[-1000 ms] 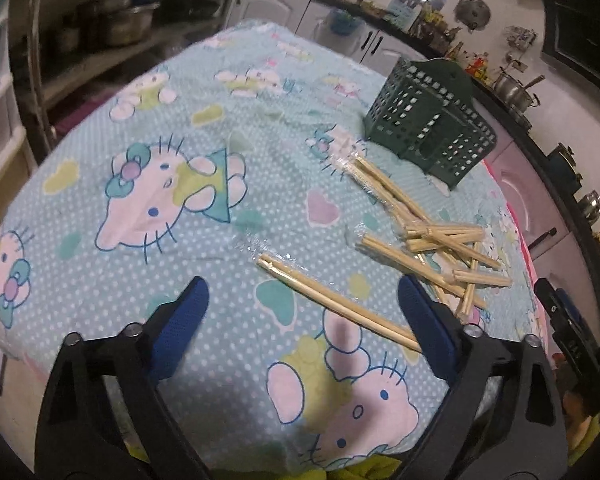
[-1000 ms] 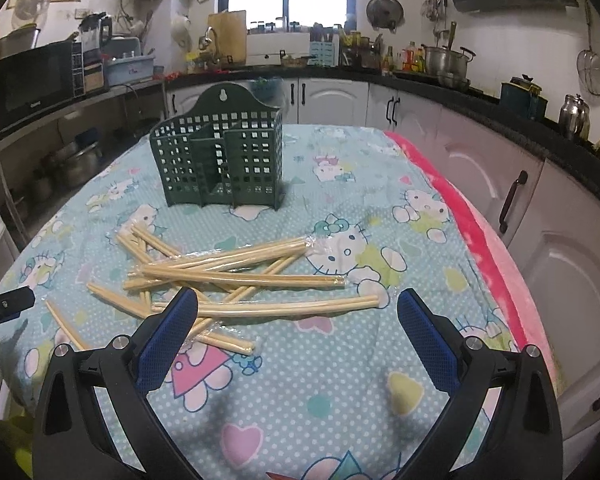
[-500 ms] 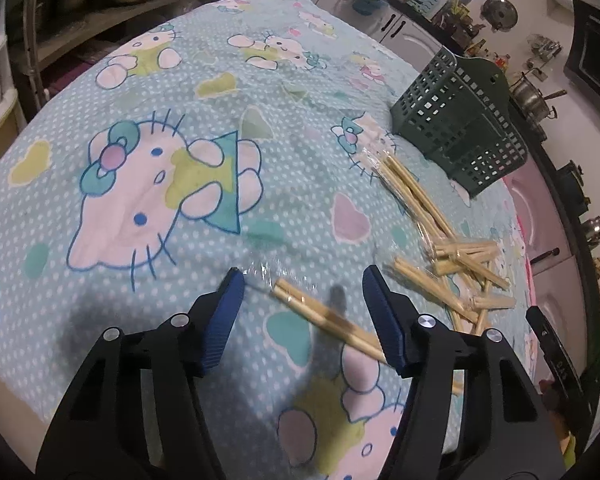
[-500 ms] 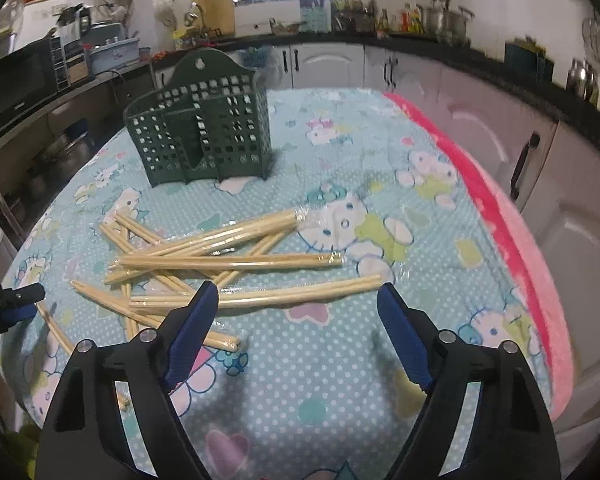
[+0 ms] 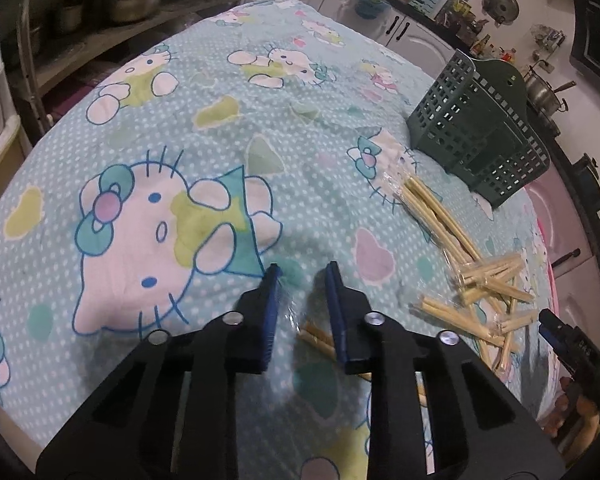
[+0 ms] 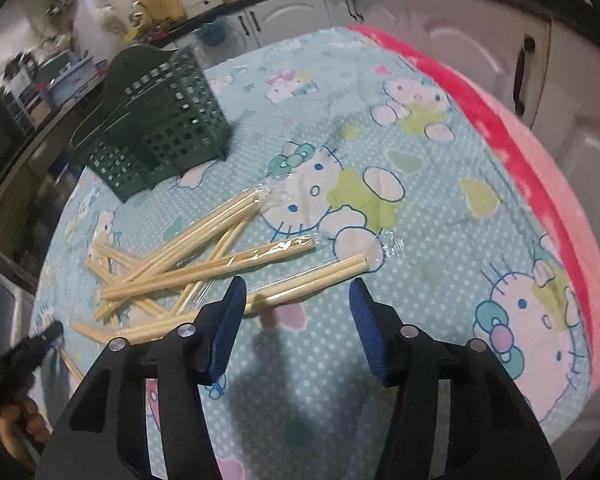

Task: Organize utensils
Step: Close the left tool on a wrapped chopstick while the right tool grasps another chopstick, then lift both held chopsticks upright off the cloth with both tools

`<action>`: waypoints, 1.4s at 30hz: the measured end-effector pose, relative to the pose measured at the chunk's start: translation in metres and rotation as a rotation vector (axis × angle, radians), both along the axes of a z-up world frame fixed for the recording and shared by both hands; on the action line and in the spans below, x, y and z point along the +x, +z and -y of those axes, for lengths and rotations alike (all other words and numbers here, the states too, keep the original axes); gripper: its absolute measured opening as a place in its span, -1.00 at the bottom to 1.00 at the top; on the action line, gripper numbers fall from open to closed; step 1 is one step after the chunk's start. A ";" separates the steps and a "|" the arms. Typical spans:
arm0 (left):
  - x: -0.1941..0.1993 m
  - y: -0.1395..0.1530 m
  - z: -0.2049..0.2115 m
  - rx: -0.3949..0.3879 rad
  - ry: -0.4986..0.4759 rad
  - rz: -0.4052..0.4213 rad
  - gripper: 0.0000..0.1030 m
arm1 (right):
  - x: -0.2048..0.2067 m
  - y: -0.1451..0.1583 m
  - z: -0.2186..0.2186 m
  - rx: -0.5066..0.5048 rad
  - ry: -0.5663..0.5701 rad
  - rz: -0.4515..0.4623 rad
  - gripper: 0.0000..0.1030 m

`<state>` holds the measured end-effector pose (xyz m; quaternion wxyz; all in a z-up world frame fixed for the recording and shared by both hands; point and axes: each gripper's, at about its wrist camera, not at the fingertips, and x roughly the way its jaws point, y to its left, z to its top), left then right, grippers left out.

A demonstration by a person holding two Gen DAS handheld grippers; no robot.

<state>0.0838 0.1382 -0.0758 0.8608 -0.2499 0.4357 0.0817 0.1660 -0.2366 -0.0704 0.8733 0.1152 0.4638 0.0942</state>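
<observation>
Left gripper (image 5: 301, 276) is seen pitched down over the cartoon-cat tablecloth (image 5: 204, 128), jaws closing, a narrow gap left. One wrapped chopstick pair (image 5: 318, 338) lies between the blue pads (image 5: 271, 312); only its near end and the clear wrapper tip show. The rest is hidden behind the right-hand finger and the black gripper body. Pad contact with the sticks cannot be confirmed, so no grasp is claimed.

Right gripper (image 6: 298, 284) is seen jaws closing, about half open. The nearest wrapped chopstick pair (image 6: 320, 276) lies just beyond the fingertips, crossing the gap between them; nothing is pinched. Its left portion is hidden behind the left-hand finger.

Chopstick pile (image 6: 188, 256) lies on the cloth between the grippers and the holder, the pairs crossed over each other. An exact count cannot be made: overlap, wrapper glare, motion blur. In the left wrist view the same pile (image 5: 484, 280) sits at right, its lower end cut off by the gripper body.

Green perforated utensil holder (image 6: 156, 120) stands upright on the cloth beyond the pile, apart from it. Nothing is visible inside through the lattice, though the inside is only partly seen.

At the lower left edge of the right wrist view, a hand (image 6: 18, 420) is partly seen, blurred and cropped. Kitchen background is too blurred to detail.
</observation>
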 end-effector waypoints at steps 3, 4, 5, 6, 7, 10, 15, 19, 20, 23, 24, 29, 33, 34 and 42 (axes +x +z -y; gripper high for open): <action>0.004 -0.001 -0.002 0.000 -0.004 0.000 -0.84 | 0.011 -0.006 0.009 0.065 -0.034 -0.058 -0.17; 0.005 -0.001 -0.003 0.000 -0.007 0.003 -0.86 | 0.014 -0.009 0.013 0.087 -0.048 -0.082 -0.23; 0.007 -0.001 -0.004 0.001 -0.011 0.003 -0.89 | 0.018 -0.012 0.018 0.120 -0.069 -0.108 -0.29; 0.008 -0.001 -0.004 0.002 -0.015 0.004 -0.92 | 0.020 -0.013 0.021 0.140 -0.085 -0.118 -0.33; 0.009 -0.001 -0.004 0.002 -0.015 0.004 -0.93 | 0.022 -0.014 0.024 0.149 -0.097 -0.125 -0.36; 0.012 -0.001 -0.005 0.000 -0.023 0.002 -0.97 | 0.028 -0.015 0.031 0.188 -0.130 -0.157 -0.39; 0.018 0.000 -0.007 -0.025 -0.032 0.003 -1.00 | 0.040 -0.017 0.043 0.258 -0.204 -0.204 -0.47; 0.021 0.003 -0.007 -0.038 -0.045 0.013 -1.00 | 0.046 -0.017 0.055 0.304 -0.254 -0.225 -0.48; 0.022 0.005 -0.007 -0.039 -0.052 0.017 -1.00 | 0.048 -0.017 0.056 0.304 -0.259 -0.223 -0.51; 0.024 0.009 -0.005 -0.035 -0.063 0.027 -1.00 | 0.053 -0.018 0.062 0.325 -0.294 -0.221 -0.54; 0.025 0.010 -0.004 -0.033 -0.068 0.032 -1.00 | 0.054 -0.019 0.065 0.342 -0.312 -0.222 -0.54; 0.029 0.014 -0.004 -0.035 -0.079 0.041 -1.00 | 0.062 -0.020 0.074 0.381 -0.346 -0.232 -0.71; 0.032 0.019 -0.004 -0.040 -0.091 0.054 -1.00 | 0.070 -0.016 0.076 0.365 -0.333 -0.216 -0.81; 0.033 0.022 -0.004 -0.038 -0.093 0.059 -1.00 | 0.071 -0.013 0.075 0.360 -0.329 -0.207 -0.81; 0.039 0.055 0.003 -0.029 -0.140 0.129 -1.00 | 0.078 0.020 0.073 0.320 -0.261 -0.105 -0.83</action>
